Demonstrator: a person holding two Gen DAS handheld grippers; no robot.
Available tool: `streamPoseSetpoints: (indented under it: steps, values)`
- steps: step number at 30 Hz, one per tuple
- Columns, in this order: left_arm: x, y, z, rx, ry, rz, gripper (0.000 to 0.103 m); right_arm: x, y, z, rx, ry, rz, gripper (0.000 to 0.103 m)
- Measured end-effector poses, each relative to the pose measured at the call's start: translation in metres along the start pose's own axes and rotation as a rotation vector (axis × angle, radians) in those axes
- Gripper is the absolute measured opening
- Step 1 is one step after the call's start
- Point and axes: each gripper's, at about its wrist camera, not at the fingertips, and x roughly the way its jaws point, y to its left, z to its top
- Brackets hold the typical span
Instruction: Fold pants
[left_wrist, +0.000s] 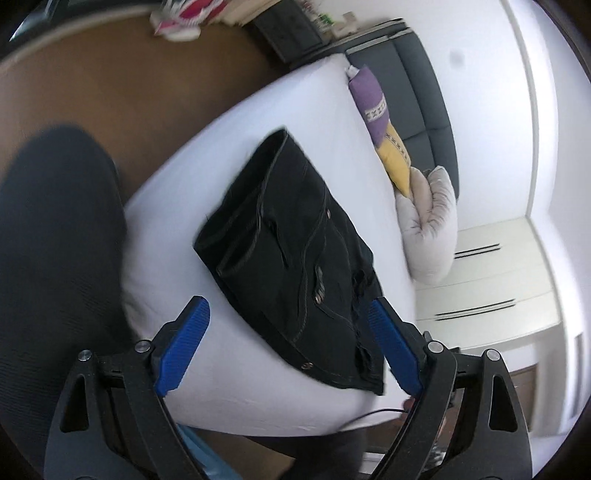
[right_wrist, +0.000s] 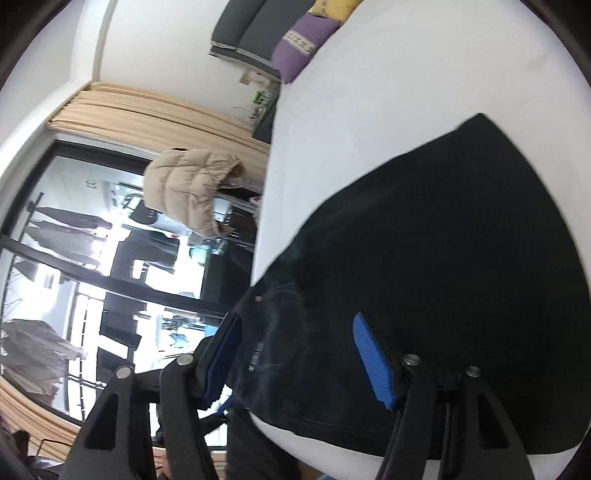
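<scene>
The black pants (left_wrist: 291, 258) lie folded in a compact stack on the white bed (left_wrist: 236, 147), waistband and rivets showing. My left gripper (left_wrist: 288, 314) is open above the bed's near edge, its blue pads (left_wrist: 184, 343) either side of the pants' near corner, holding nothing. In the right wrist view the pants (right_wrist: 443, 258) fill the lower right on the bed (right_wrist: 369, 92). My right gripper (right_wrist: 295, 332) is open just over the pants' near edge; I cannot tell whether its pads (right_wrist: 373, 358) touch the cloth.
A purple and yellow pillow (left_wrist: 380, 122) and a grey cushion (left_wrist: 428, 221) lie at the bed's far side by a dark headboard (left_wrist: 421, 81). A white drawer unit (left_wrist: 495, 273) stands to the right. A beige jacket (right_wrist: 192, 188) hangs before a window.
</scene>
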Motion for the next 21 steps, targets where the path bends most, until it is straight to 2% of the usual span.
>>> streamPoseSetpoints:
  steps: [1,6,10,11,13,14,15,16,17,18,21]
  values:
    - [0.010,0.002,-0.011,-0.028,0.010,-0.019,0.088,0.002,0.000,0.000,0.003,0.001,0.010,0.067]
    - [0.036,0.023,-0.011,-0.160,0.020,-0.073,0.086,0.010,-0.004,-0.002,0.028,0.027,0.027,0.066]
    - [0.042,0.035,-0.009,-0.209,0.002,-0.091,0.076,0.012,-0.005,0.001,0.031,0.046,0.034,0.065]
    - [0.045,0.038,-0.009,-0.223,0.000,-0.094,0.072,0.010,-0.007,0.002,0.029,0.051,0.032,0.064]
    - [0.048,0.050,-0.011,-0.265,-0.005,-0.095,0.049,0.015,-0.003,0.007,0.019,0.070,0.018,0.063]
    - [0.050,0.057,-0.014,-0.284,-0.006,-0.094,0.043,0.019,0.000,0.009,0.013,0.084,0.013,0.061]
    - [0.050,0.060,-0.013,-0.292,-0.005,-0.090,0.032,0.023,0.004,0.012,0.000,0.101,0.002,0.058]
    - [0.050,0.063,-0.013,-0.299,-0.003,-0.085,0.029,0.027,0.008,0.014,-0.011,0.114,-0.013,0.056]
    - [0.049,0.065,-0.014,-0.306,-0.004,-0.089,0.028,0.033,0.014,0.017,-0.031,0.134,-0.038,0.049]
    - [0.047,0.065,-0.014,-0.307,-0.006,-0.089,0.026,0.038,0.018,0.019,-0.048,0.150,-0.060,0.038]
    - [0.041,0.056,-0.011,-0.262,-0.021,-0.087,0.021,0.060,0.032,0.024,-0.098,0.215,-0.126,0.020]
